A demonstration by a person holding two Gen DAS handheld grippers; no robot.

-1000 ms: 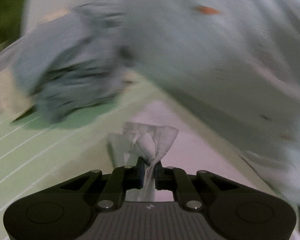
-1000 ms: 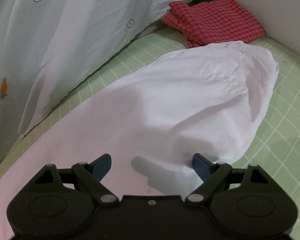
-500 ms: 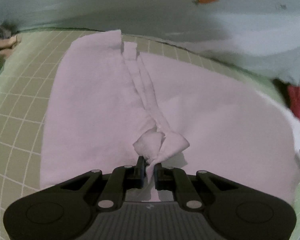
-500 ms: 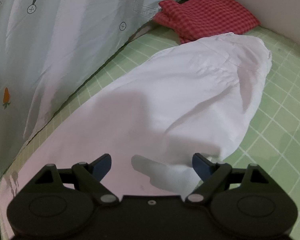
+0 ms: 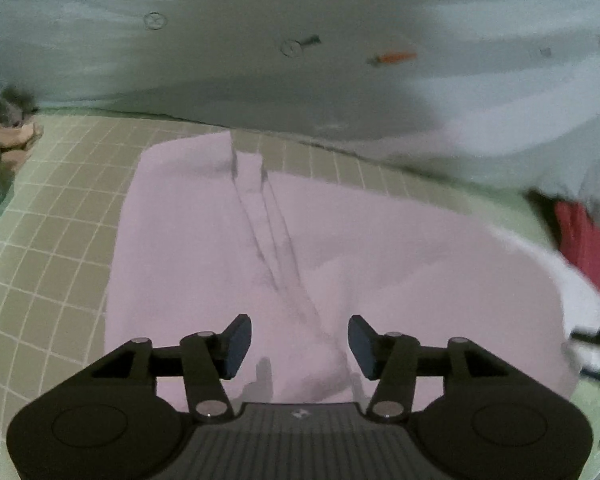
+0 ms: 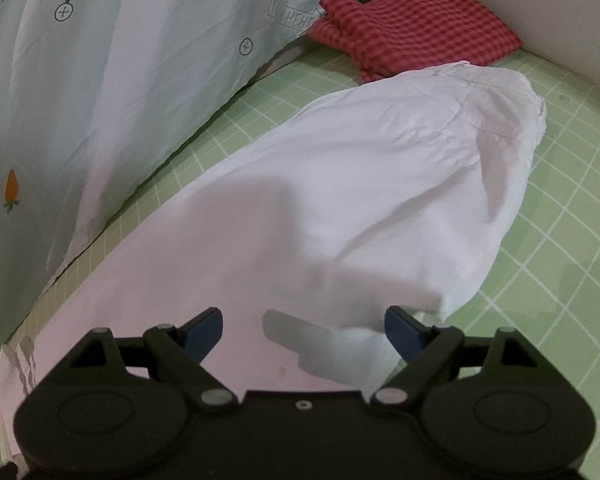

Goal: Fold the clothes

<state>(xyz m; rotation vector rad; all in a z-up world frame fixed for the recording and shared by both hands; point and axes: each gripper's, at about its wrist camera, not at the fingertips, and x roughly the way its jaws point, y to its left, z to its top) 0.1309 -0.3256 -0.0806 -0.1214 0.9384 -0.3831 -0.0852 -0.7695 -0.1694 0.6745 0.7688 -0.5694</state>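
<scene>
A white shirt (image 5: 380,264) lies spread on the green grid mat (image 5: 60,216), its button placket running away from me. My left gripper (image 5: 299,342) is open and empty just above the shirt's near end. In the right wrist view the same white shirt (image 6: 340,184) lies lengthways with its collar end far right. My right gripper (image 6: 303,330) is open and empty over the shirt's near part.
A pale printed sheet (image 6: 100,80) hangs along the mat's left side and also fills the back of the left wrist view (image 5: 300,40). A folded red checked cloth (image 6: 416,28) lies at the far end by a white wall (image 6: 540,8). Bare green mat (image 6: 560,240) lies to the right.
My left gripper, shut on a bunch of the white shirt before, has opened and let it go; the shirt now lies flat. The right gripper stayed open and hardly moved.
</scene>
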